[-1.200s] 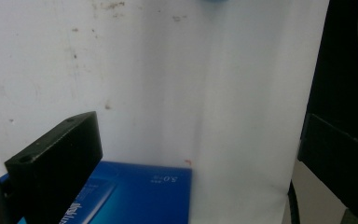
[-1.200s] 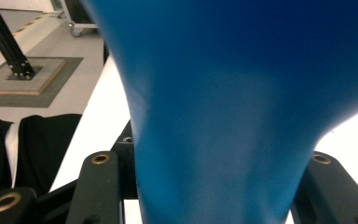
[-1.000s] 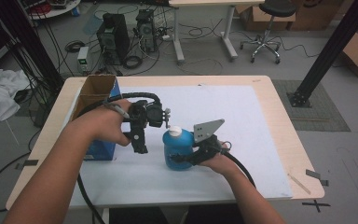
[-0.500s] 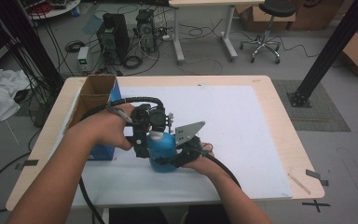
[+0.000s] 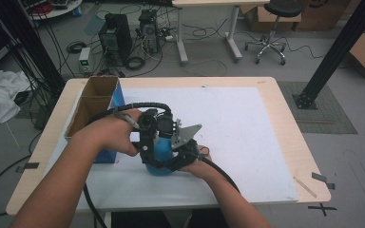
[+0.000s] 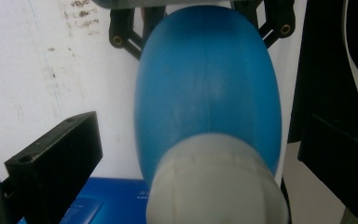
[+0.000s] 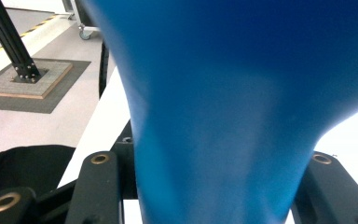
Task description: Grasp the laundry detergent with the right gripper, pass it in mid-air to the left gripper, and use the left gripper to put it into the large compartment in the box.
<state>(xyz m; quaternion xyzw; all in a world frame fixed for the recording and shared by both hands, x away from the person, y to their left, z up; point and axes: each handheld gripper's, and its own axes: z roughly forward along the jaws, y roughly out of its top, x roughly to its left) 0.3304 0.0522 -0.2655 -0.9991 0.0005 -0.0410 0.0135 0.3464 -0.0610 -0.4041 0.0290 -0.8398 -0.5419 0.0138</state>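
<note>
Right gripper point(image 5: 171, 164) fingers clenched on blue bottle point(image 5: 161, 152); left gripper point(image 5: 147, 142) released around its cap point(image 6: 216, 184). Cap removal apparently pending.

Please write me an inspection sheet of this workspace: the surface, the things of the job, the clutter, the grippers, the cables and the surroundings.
Surface: wooden table under a white sheet; tape at its right edge.
Job's things: blue bottle with a white cap, standing on the sheet between both grippers.
Clutter: open cardboard box with a blue side, at the table's left.
Grippers: right gripper shut on the bottle's body; left gripper open, jaws either side of the bottle.
Cables: one black cable trails from each gripper.
Surroundings: computer towers, stool, floor cables, white cloth, cartons.
</note>
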